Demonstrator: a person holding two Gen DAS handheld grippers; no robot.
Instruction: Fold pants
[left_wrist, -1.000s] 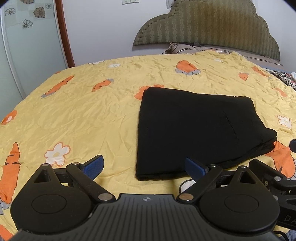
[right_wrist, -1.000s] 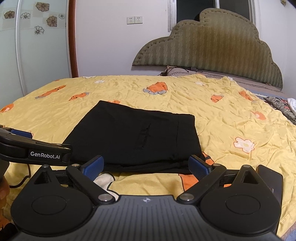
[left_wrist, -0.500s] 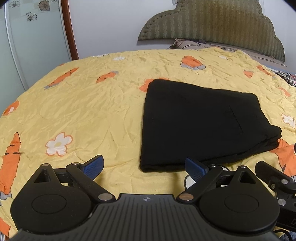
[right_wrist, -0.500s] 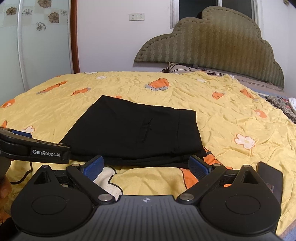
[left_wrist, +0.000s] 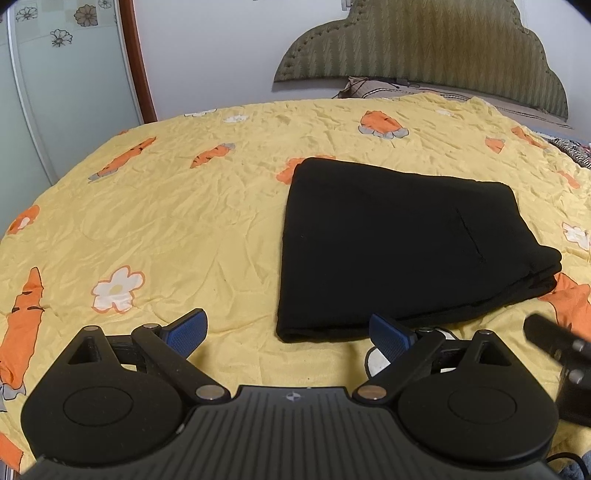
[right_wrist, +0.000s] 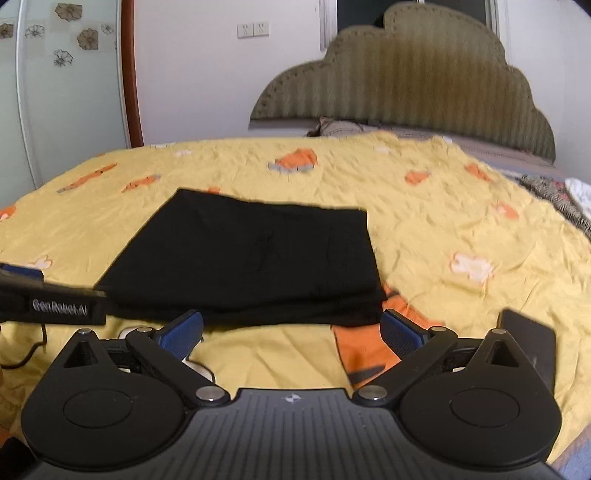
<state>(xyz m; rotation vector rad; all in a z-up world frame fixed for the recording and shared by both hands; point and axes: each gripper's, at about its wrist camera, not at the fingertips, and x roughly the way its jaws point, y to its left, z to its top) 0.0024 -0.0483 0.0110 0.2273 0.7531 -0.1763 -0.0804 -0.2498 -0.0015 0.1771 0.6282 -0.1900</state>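
Pants (left_wrist: 399, 243) lay folded into a squat black rectangle on the yellow carrot-print bedspread (left_wrist: 177, 221), roughly at its middle, with the headboard (left_wrist: 417, 48) well beyond them. I held my left gripper (left_wrist: 291, 332) just short of the pants' near left corner, jaws spread wide and nothing between the blue pads (left_wrist: 188, 326). My right gripper (right_wrist: 291, 328) sat just before the pants' near edge, likewise gaping and empty. A dark phone (right_wrist: 528, 339) rested on the bedspread near the pants' near right corner, beside my right gripper.

Judging by how the layers stacked at the right end, where several rounded edges showed one over another, the cloth looked soft, fairly thick and light. I reckoned it would sag and slide apart if lifted by one layer alone, and would not hold a shape by itself. The fabric looked matte, so my pads should have bitten well without slipping. Nothing about it seemed fragile.

The fold looked finished, or nearly so. If another fold or a move were wanted, I judged the best hold to be the near edge, each gripper at a corner, pinching through all the layers together so the bundle stayed stacked. The wrinkled bedspread beneath was thin, and I would have had to mind not catching it in the same pinch.
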